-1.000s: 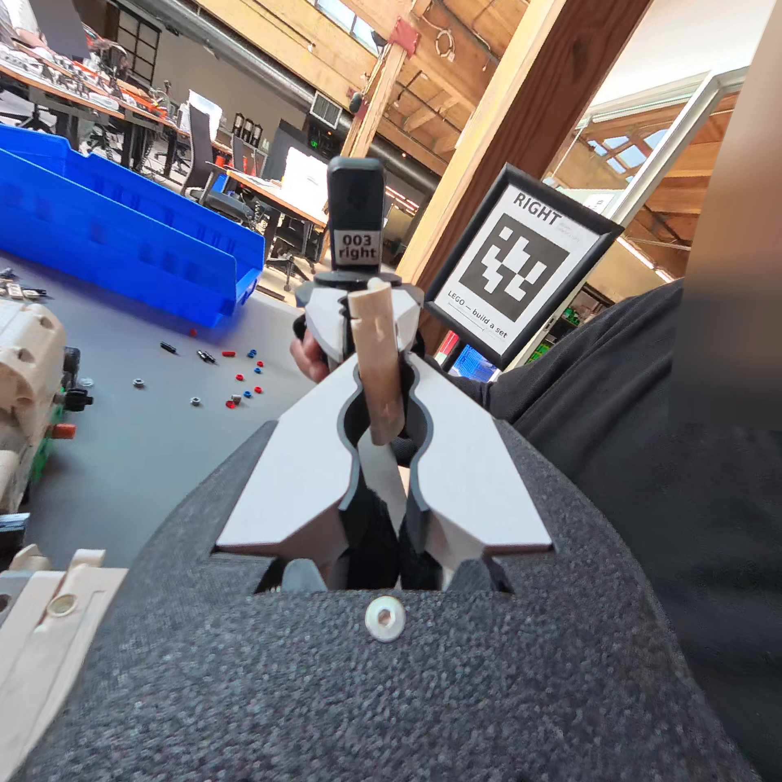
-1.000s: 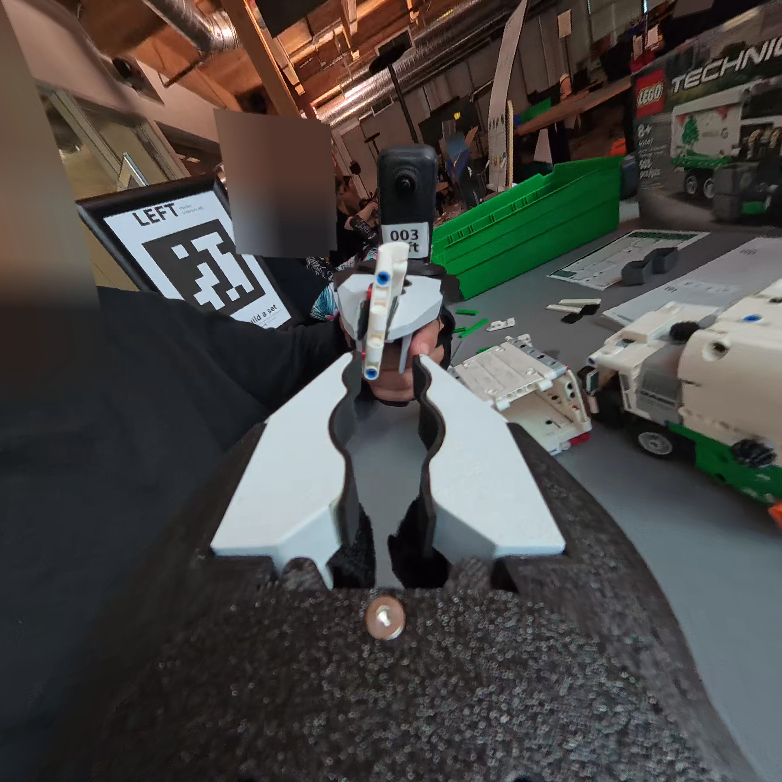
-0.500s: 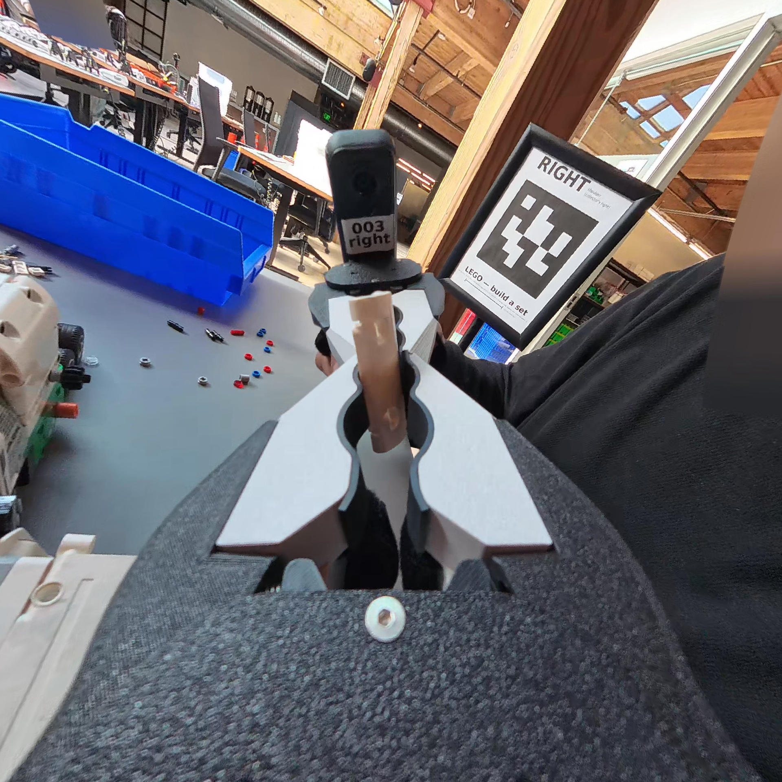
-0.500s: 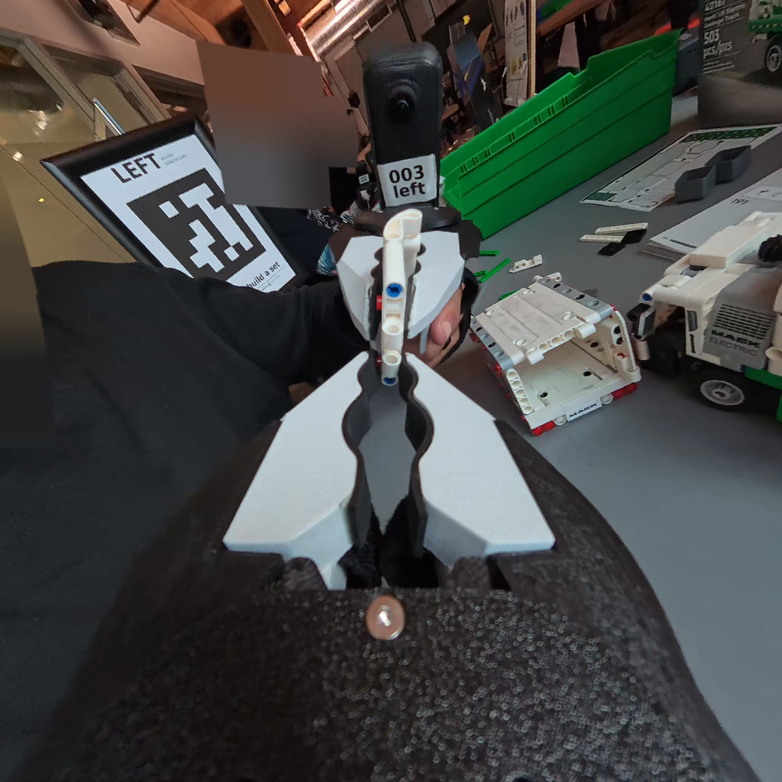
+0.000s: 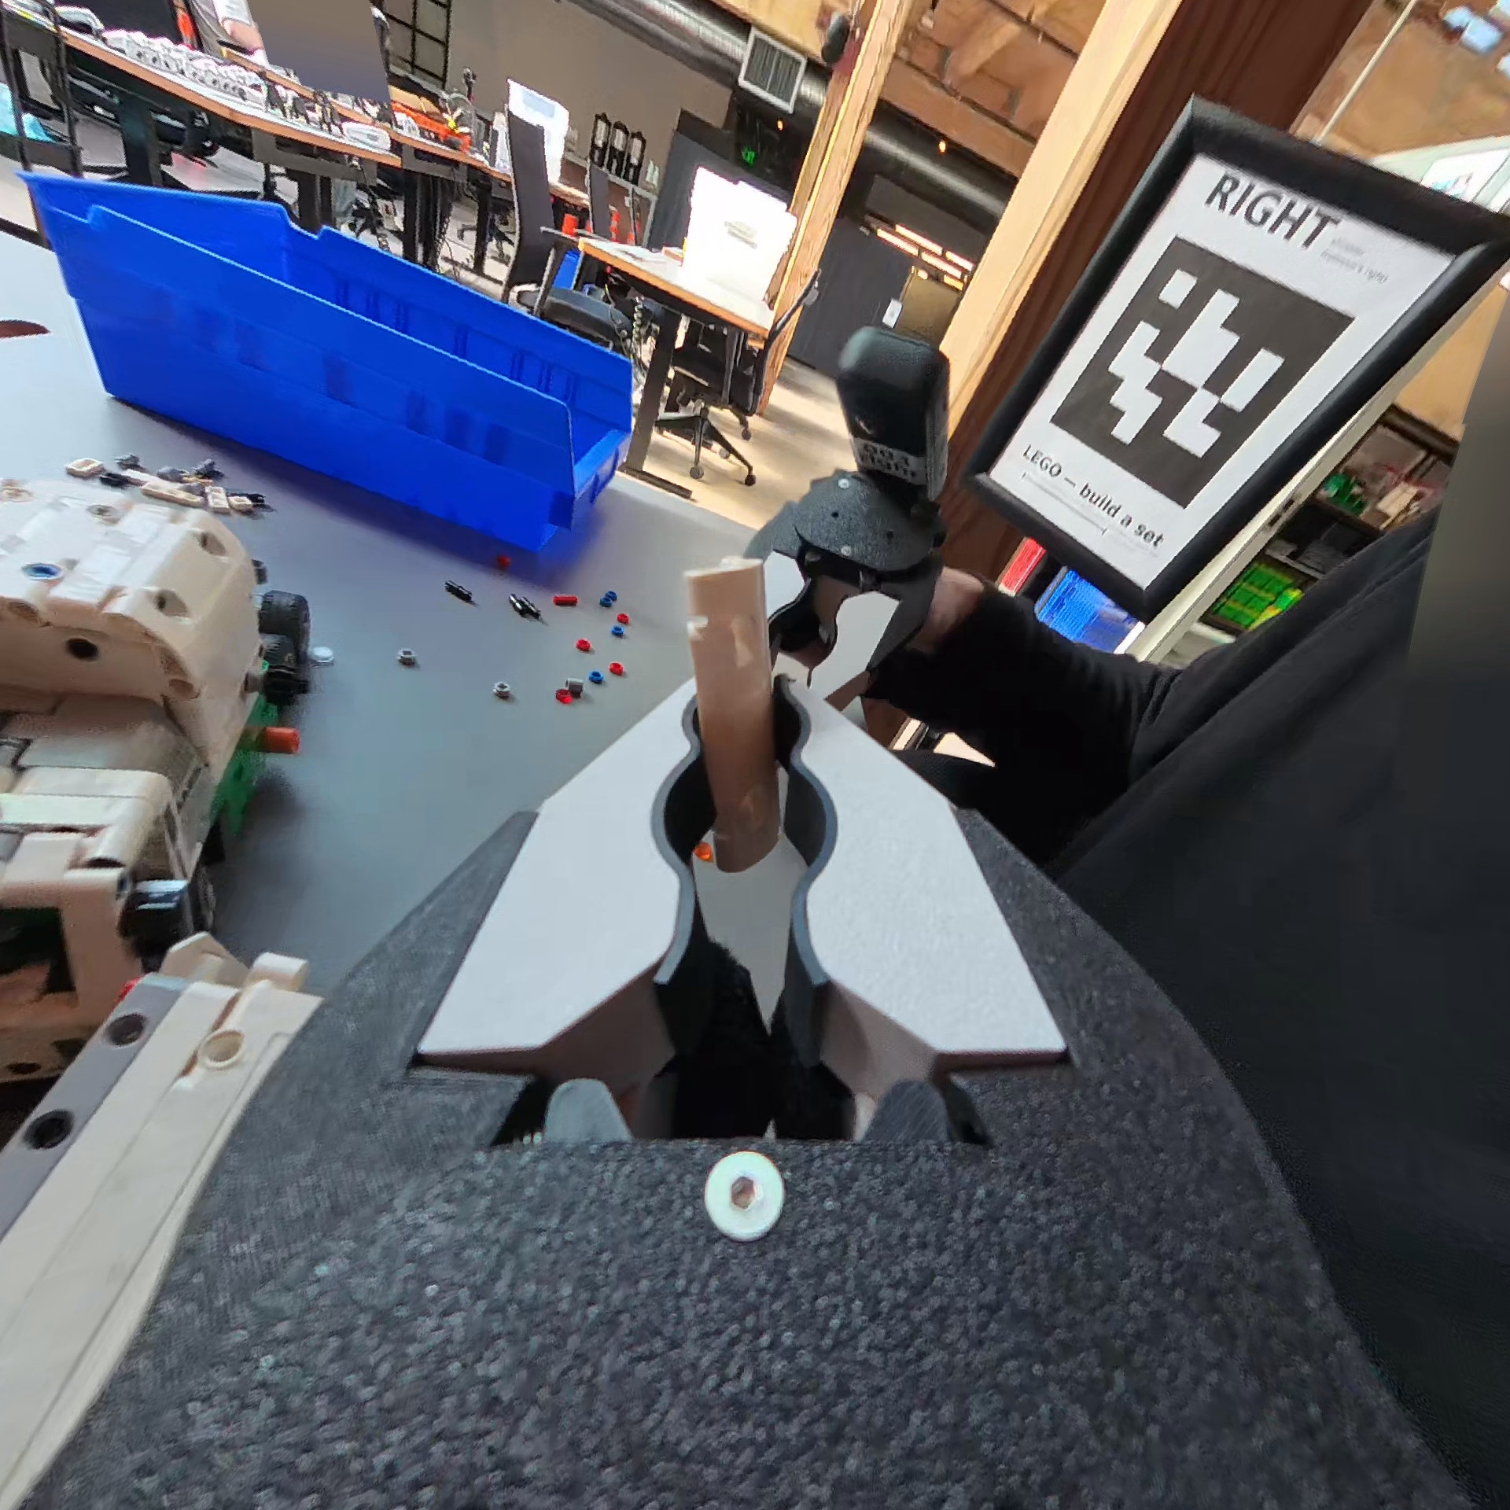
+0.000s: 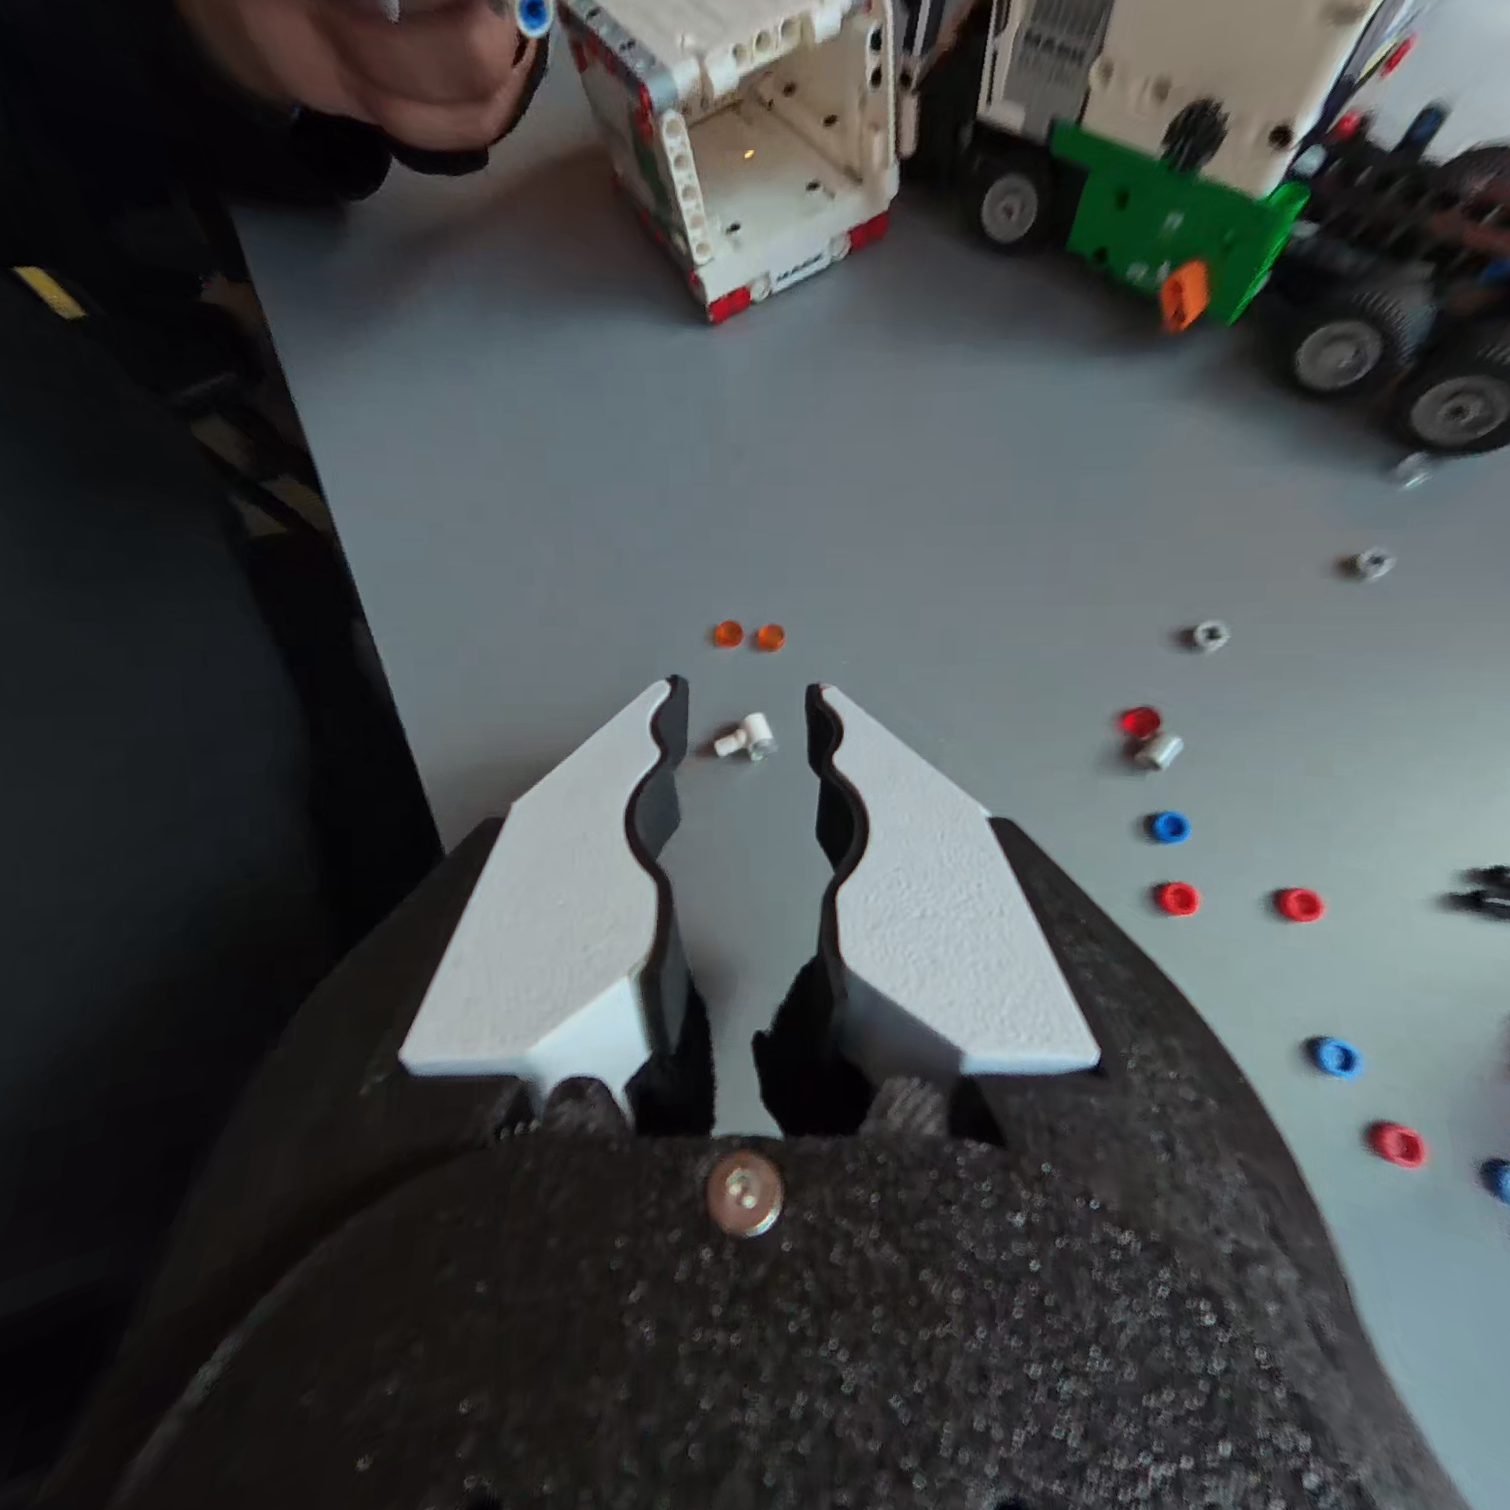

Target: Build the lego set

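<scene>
My left gripper (image 5: 739, 694) is shut on a white lego beam (image 5: 730, 719) and holds it upright above the grey table. My right gripper (image 6: 745, 690) is open and empty, pointing down at the table. A small white connector piece (image 6: 743, 738) lies on the table between its fingertips. Two orange round studs (image 6: 748, 636) lie just beyond it. In the left wrist view the right gripper (image 5: 846, 645) shows farther off, tilted down over the table's edge. The white and green lego truck (image 6: 1160, 163) stands at the far right; it also shows in the left wrist view (image 5: 106, 694).
A white box-shaped truck body (image 6: 752, 147) lies beside the truck. Red, blue and grey small pieces (image 6: 1177, 899) are scattered to the right. A blue bin (image 5: 327, 384) stands at the back. A framed sign (image 5: 1226, 359) stands at the right. The table's edge (image 6: 327, 490) runs along the left. My hands' fingertips stand some 15 cm from each other.
My right gripper has swung away from facing the left gripper and now points down at the table over the small white piece. My left gripper still holds the beam.
</scene>
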The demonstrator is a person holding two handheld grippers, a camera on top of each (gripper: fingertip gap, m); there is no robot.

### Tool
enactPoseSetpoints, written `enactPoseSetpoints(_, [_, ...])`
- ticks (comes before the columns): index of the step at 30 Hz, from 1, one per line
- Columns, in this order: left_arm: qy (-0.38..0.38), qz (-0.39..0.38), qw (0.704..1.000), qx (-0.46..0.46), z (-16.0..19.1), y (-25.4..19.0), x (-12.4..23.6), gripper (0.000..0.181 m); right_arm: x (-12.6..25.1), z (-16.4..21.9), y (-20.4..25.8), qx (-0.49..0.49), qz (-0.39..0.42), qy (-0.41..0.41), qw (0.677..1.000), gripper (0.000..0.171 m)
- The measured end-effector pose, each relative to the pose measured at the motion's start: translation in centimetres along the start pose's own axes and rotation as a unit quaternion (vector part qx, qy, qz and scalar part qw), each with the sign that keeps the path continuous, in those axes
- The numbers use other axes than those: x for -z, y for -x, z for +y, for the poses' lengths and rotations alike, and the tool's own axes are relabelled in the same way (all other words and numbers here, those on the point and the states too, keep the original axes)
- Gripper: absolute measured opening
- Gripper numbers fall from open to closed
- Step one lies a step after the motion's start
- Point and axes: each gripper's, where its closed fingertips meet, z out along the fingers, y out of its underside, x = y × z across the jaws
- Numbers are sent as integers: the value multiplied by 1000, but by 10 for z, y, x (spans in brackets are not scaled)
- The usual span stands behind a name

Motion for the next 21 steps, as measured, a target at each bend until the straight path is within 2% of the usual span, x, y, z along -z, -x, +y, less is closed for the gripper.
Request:
enactPoseSetpoints(2, [21,-8,999,-23,10,-5,-7,9,-2,10,4,-13,-35,23,999,25])
enactPoseSetpoints(5, [38,6,999,-35,20,-13,-14,8,-6,20,-5,50,-38,45,997,18])
enactPoseSetpoints(9, [61,34,997,-19,34,-20,-18,8,-8,19,2,125,-123,40,984,18])
enactPoseSetpoints(12, [77,44,996,-18,43,-24,-21,8,-10,23,-1,184,-140,53,971,18])
enactPoseSetpoints(17, [89,41,995,-30,48,-27,-24,8,-17,23,-3,204,-163,61,963,13])
enactPoseSetpoints(21, [89,32,995,-15,50,-23,-25,8,-21,21,-5,234,-145,51,960,7])
